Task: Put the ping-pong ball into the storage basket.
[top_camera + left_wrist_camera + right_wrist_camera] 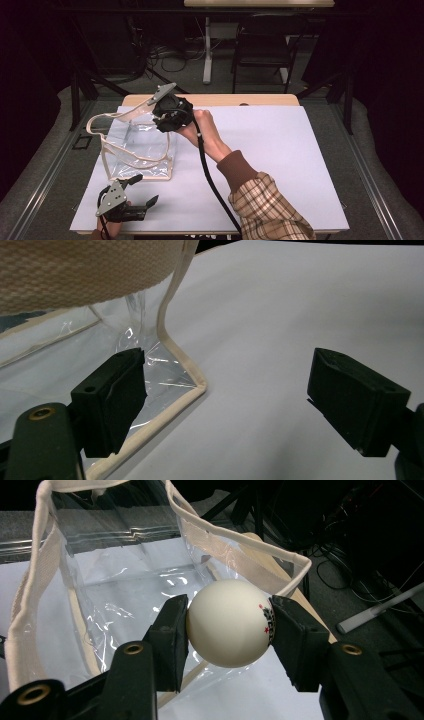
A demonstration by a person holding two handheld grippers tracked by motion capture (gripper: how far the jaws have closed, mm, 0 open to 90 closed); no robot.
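White ball (230, 622) pinched between both pads of right gripper (229, 630); jaws closed onto it from either side, small red-black print beside one pad. Ball held above open mouth of clear bag (137, 145) with cream trim, standing on white table sheet (280, 150). Left gripper (227, 390) jaws wide apart, nothing between them, one jaw beside bag's bottom corner.
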